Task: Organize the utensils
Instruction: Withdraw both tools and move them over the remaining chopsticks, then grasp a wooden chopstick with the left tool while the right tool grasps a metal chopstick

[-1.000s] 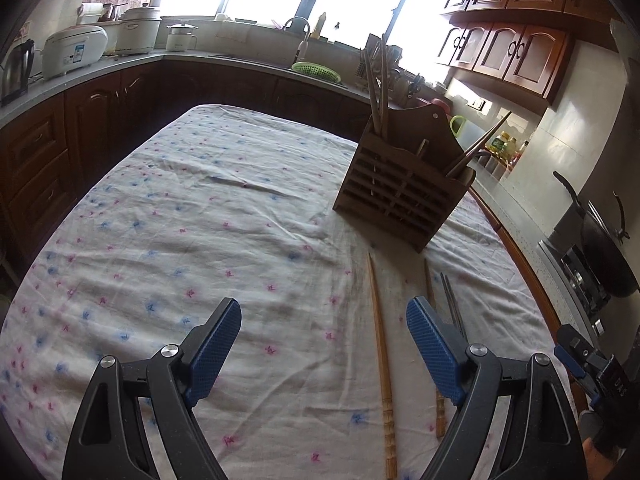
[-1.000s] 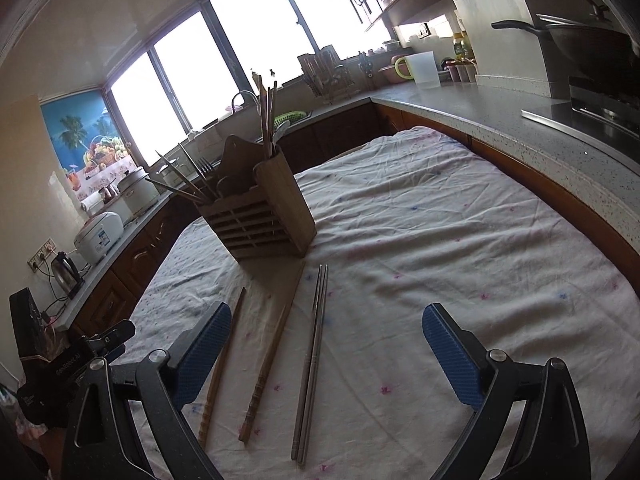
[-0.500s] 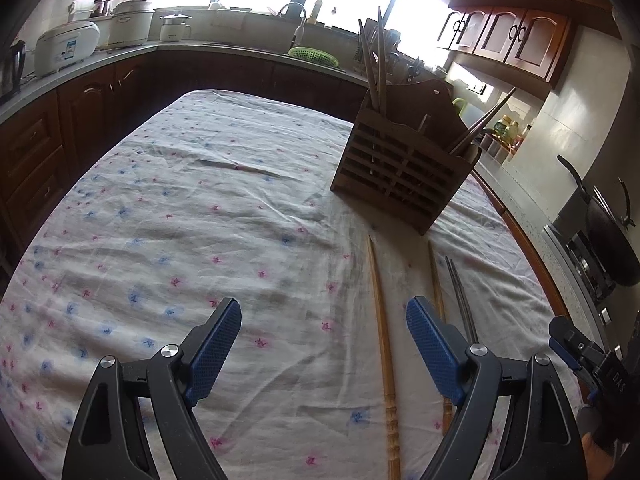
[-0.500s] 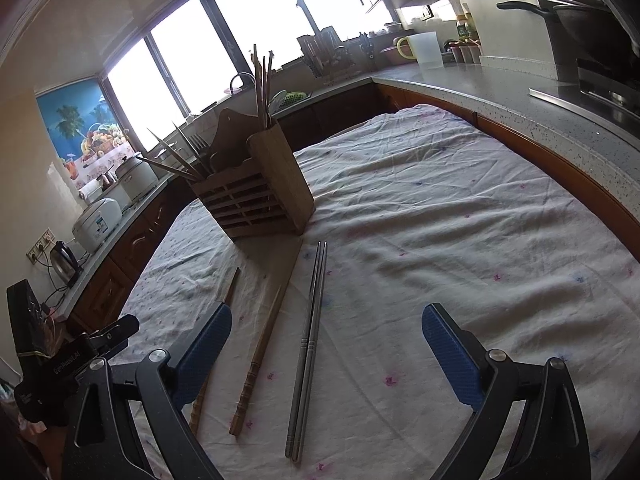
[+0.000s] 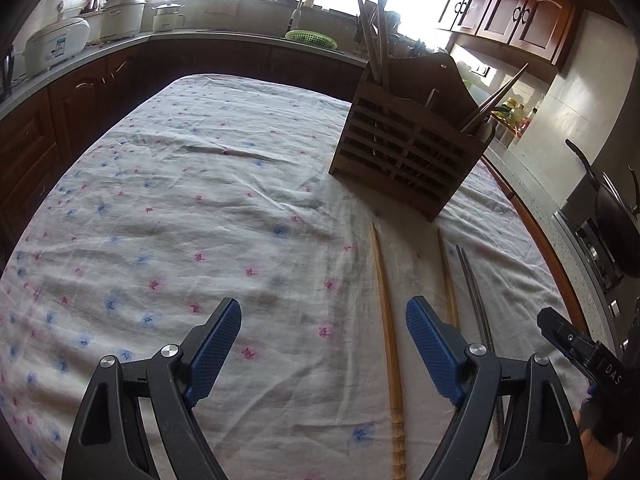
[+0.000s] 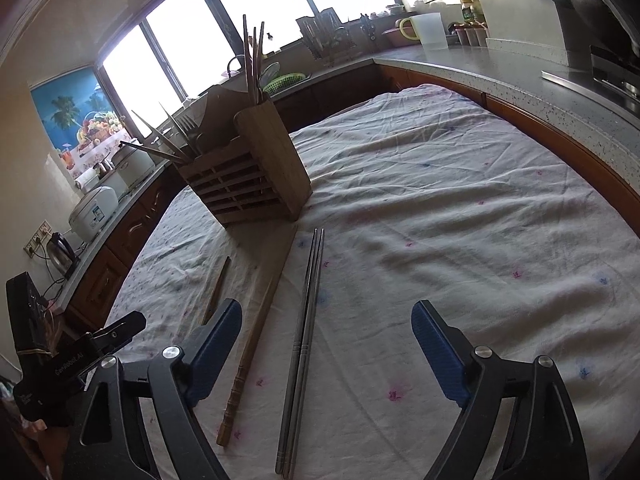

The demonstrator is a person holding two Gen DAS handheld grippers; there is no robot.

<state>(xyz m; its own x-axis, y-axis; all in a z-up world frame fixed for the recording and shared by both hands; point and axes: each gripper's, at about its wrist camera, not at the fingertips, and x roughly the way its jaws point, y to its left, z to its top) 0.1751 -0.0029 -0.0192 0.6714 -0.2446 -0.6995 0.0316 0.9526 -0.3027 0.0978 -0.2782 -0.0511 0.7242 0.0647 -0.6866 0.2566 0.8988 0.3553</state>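
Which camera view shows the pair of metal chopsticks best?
The right wrist view: the metal chopsticks lie there in full length on the cloth. In the left wrist view, the left gripper partly hides them.

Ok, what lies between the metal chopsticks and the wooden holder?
Bare tablecloth only. In the right wrist view, the metal chopsticks stop short of the holder, with nothing in that gap; a wooden chopstick lies to their left.

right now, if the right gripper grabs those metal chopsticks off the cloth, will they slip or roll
The metal chopsticks look smooth and thin, so they may well slip between the pads. They lie flat, side by side on the wrinkled cloth, so a nudge would probably split the pair; the cloth should limit rolling. They look stiff and shouldn't bend.
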